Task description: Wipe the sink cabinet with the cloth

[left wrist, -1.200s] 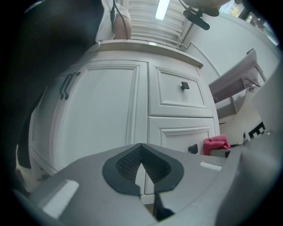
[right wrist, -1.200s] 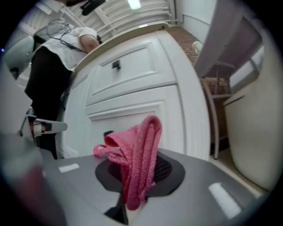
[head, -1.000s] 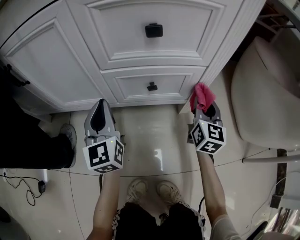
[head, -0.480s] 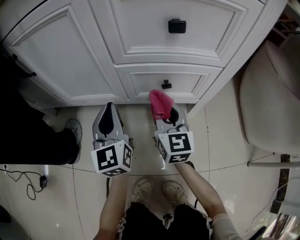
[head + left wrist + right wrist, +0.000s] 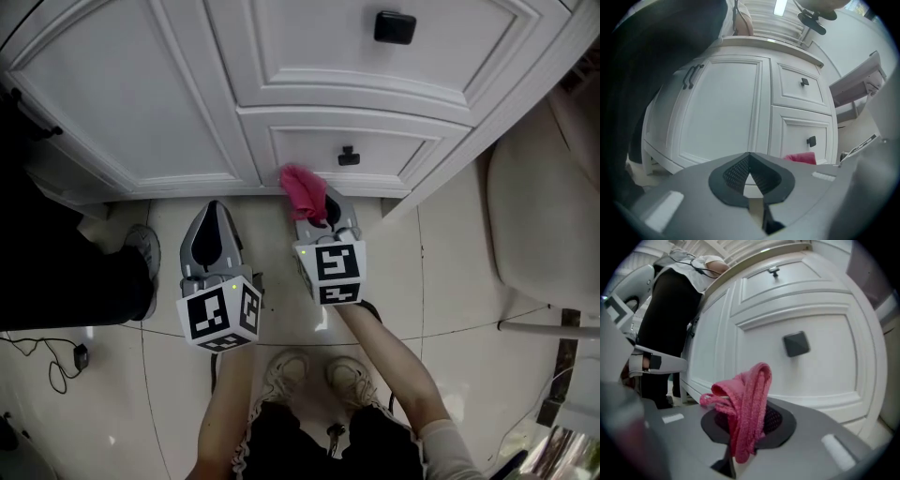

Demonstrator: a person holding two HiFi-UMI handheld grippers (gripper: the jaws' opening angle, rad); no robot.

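Fingers on our left gripper meet at the tips, empty and idle. Those on our right gripper pinch the pink cloth at the sink cabinet's lower drawer. We should press it flat and sweep around the knob.

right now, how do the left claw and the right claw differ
The left claw is shut with nothing in it; the right claw is shut on the pink cloth. The left claw faces the cabinet door; the right claw faces the lower drawer. Both point at the white sink cabinet.
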